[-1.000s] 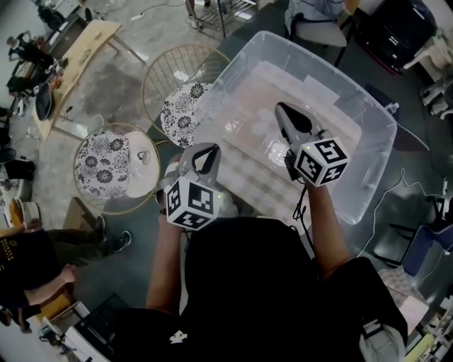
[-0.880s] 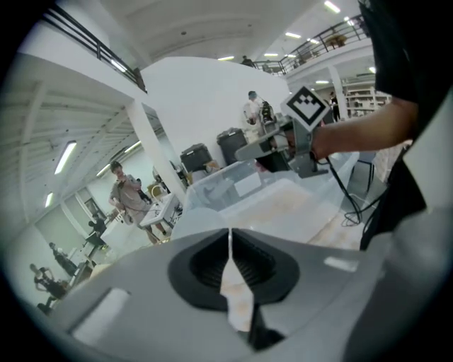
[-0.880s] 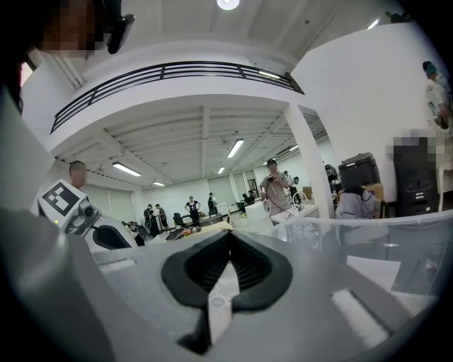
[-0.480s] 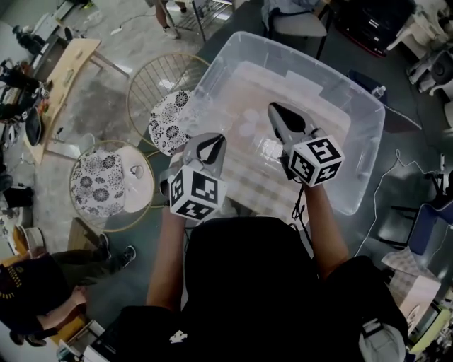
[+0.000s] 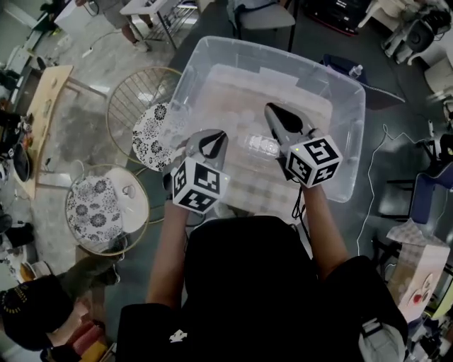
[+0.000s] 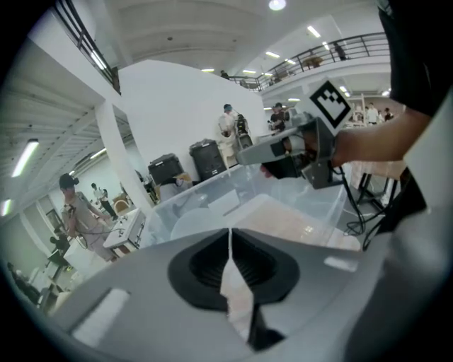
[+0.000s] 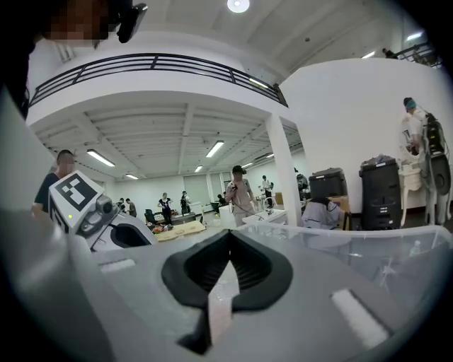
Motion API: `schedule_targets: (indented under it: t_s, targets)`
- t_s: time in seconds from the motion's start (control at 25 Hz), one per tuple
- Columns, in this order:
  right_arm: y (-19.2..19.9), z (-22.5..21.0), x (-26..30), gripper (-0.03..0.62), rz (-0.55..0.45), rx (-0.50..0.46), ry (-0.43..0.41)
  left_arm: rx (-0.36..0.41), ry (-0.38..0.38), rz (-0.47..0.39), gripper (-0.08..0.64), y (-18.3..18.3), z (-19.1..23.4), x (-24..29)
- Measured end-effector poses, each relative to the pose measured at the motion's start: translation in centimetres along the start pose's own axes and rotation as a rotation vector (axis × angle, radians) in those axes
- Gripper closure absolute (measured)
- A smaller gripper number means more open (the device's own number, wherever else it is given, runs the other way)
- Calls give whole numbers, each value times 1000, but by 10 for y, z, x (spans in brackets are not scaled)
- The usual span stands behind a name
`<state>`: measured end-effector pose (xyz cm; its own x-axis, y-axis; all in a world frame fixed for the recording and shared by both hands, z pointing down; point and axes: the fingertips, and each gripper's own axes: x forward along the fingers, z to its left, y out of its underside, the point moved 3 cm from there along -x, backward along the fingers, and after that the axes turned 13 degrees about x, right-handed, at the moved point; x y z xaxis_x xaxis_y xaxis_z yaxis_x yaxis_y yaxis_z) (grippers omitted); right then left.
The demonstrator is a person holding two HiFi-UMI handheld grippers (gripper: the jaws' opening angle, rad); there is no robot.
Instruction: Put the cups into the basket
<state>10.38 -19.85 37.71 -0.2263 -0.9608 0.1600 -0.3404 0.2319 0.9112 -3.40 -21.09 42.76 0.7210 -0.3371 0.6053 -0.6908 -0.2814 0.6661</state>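
A big clear plastic bin (image 5: pixel 350 141) holds several clear cups (image 5: pixel 259 146) lying on its floor in the head view. My left gripper (image 5: pixel 210 137) is shut with nothing in it and sits over the bin's near left rim. In its own view the left gripper (image 6: pixel 230 235) has its jaws meeting above the bin (image 6: pixel 184 201). My right gripper (image 5: pixel 272 111) hangs over the middle of the bin, shut and holding nothing. In the right gripper view the right gripper (image 7: pixel 228 237) has its jaws meeting too. Two round wire baskets (image 5: pixel 124 99) (image 5: pixel 74 226) with flowered liners stand left of the bin.
A wooden table (image 5: pixel 39 113) stands at the far left. A chair (image 5: pixel 265 15) is beyond the bin and a blue chair (image 5: pixel 432 205) at the right. Cables (image 5: pixel 368 212) run on the floor right of the bin. A person (image 5: pixel 28 318) crouches at the lower left.
Both grippers have moved further over the bin, the left one from beside the nearer basket to the bin's near left rim. Both stayed shut.
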Motion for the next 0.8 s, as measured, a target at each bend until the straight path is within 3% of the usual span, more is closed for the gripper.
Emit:
schedule_targets:
  t_s: [0.28, 0.8]
  targets:
    - [0, -17, -16, 592, -16, 15, 95, 56, 105, -18, 543, -8, -6, 30]
    - [4, -29, -27, 592, -18, 35, 194, 134, 264, -26, 543, -22, -12, 80]
